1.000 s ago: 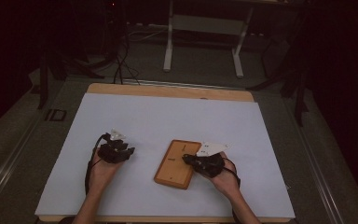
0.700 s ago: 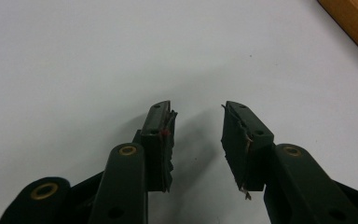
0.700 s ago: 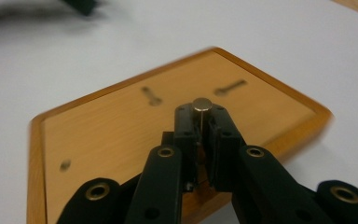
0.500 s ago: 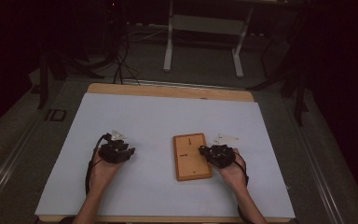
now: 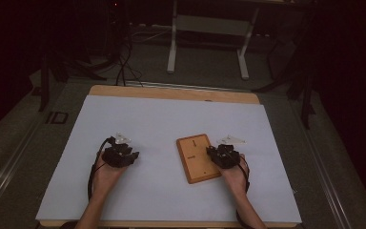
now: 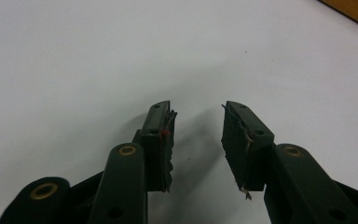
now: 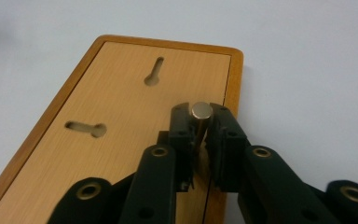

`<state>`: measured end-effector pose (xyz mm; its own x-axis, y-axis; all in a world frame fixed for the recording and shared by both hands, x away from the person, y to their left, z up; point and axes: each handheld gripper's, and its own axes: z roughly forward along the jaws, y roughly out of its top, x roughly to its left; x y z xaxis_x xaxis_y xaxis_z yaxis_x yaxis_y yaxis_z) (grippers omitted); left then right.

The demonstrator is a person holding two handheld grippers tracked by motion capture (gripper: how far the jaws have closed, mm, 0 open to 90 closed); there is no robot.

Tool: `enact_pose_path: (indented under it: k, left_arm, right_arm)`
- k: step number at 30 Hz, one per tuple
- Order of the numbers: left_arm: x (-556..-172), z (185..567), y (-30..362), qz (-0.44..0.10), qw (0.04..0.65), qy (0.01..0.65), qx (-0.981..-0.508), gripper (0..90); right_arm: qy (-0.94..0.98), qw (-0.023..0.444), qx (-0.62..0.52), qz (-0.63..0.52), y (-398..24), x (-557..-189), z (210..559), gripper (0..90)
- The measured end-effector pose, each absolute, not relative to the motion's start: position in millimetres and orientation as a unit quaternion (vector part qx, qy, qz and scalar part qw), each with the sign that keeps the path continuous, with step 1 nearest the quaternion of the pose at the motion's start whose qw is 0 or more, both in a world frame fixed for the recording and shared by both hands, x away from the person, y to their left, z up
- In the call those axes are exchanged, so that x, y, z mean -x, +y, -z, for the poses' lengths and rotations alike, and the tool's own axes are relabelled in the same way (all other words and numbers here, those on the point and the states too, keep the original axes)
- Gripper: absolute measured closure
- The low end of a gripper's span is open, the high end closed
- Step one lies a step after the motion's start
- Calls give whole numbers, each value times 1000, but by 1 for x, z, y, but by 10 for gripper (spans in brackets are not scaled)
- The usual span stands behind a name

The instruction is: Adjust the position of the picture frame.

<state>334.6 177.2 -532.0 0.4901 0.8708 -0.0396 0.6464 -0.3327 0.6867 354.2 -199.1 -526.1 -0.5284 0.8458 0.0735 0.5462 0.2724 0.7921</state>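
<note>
The wooden board (image 5: pixel 198 158) lies flat, back side up, on the white table cover (image 5: pixel 162 119) right of centre, its long axis running away from the person and leaning slightly left, two keyhole slots (image 7: pixel 152 74) showing. It looks stiff and fairly light, with a smooth face, so the small metal peg (image 7: pixel 201 112) near its right edge seems the surest handle. The right gripper (image 7: pixel 200 122) has the peg between its narrow jaws, which have just been opening slightly, while the left gripper (image 6: pixel 196 135) rests half-open and empty, well apart.

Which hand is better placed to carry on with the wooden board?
Right. The right gripper is over the wooden board with a metal pin between its fingers; the left gripper is open over bare table.
</note>
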Motion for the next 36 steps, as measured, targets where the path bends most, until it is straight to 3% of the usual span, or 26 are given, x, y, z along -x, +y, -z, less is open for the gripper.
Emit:
enact_pose_path:
  k: [6, 11, 36]
  left_arm:
    - [-335, 532, 177, -170, 328, 475, -799, 622]
    - [-335, 532, 177, -170, 328, 475, -799, 622]
    - [-335, 532, 174, -172, 330, 472, -799, 623]
  right_arm:
    - [760, 192, -468, -408, -195, -356, 527, 837]
    - [737, 164, -497, -427, -200, -363, 528, 841]
    - [739, 189, -439, -476, -188, -363, 511, 845]
